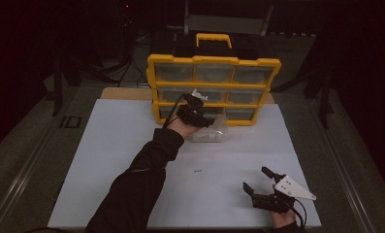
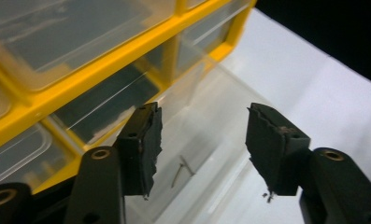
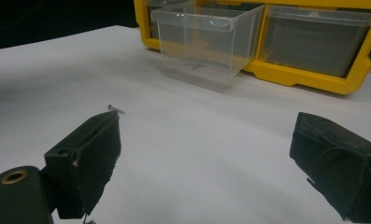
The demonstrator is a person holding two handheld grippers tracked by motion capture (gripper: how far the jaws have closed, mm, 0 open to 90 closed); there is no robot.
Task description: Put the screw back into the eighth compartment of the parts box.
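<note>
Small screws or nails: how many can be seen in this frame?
2: one in the pulled-out clear drawer, a small screw below the left gripper; another small screw loose on the white table. Other drawers may hide more.

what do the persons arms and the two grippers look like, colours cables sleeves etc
The left arm wears a long black sleeve. Both grippers are black: the left gripper trails a black cable, and the right gripper carries a pale grey three-cornered plate with small holes and a looping black cable. Their jaws end in worn black pads, with brass-coloured rivets behind them.
</note>
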